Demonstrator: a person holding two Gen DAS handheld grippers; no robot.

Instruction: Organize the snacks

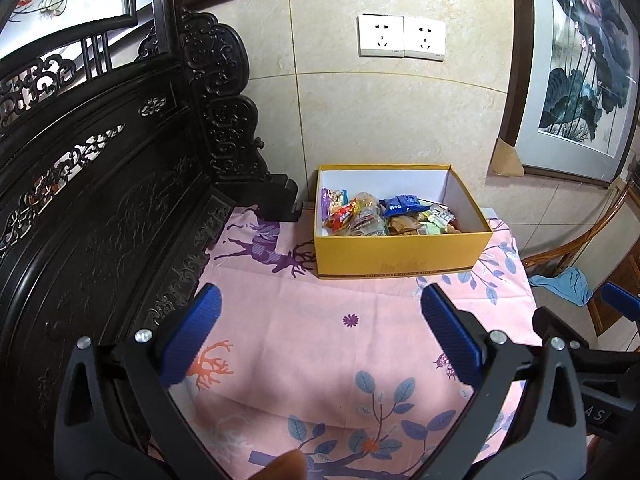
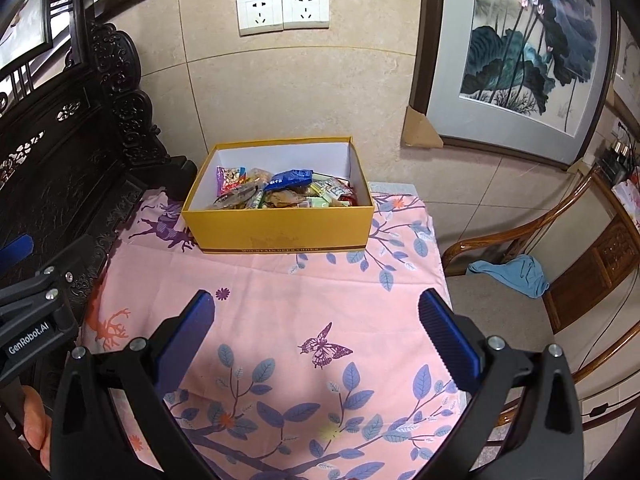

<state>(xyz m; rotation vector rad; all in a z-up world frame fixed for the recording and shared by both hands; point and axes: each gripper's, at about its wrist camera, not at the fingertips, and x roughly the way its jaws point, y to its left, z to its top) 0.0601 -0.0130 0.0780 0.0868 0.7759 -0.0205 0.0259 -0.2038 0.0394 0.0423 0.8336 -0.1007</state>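
Readable text, for your record:

- Yellow box (image 2: pixel 280 226): along the dark strip at the foot of its front wall you can read "MOUNTAIN DEER SHOES" in the right wrist view; a faint gold emblem above it is too pale to read. In the left wrist view the same strip is blurred.
- Left tool (image 2: pixel 30 334), as you see it from the right wrist view: white lettering "GenRobot.AI" on its black body.
- Right tool (image 1: pixel 592 380), seen from the left wrist view: only the letters "AS" show.
- Blue packet (image 2: pixel 290 178) in the box: white characters, too small to read.
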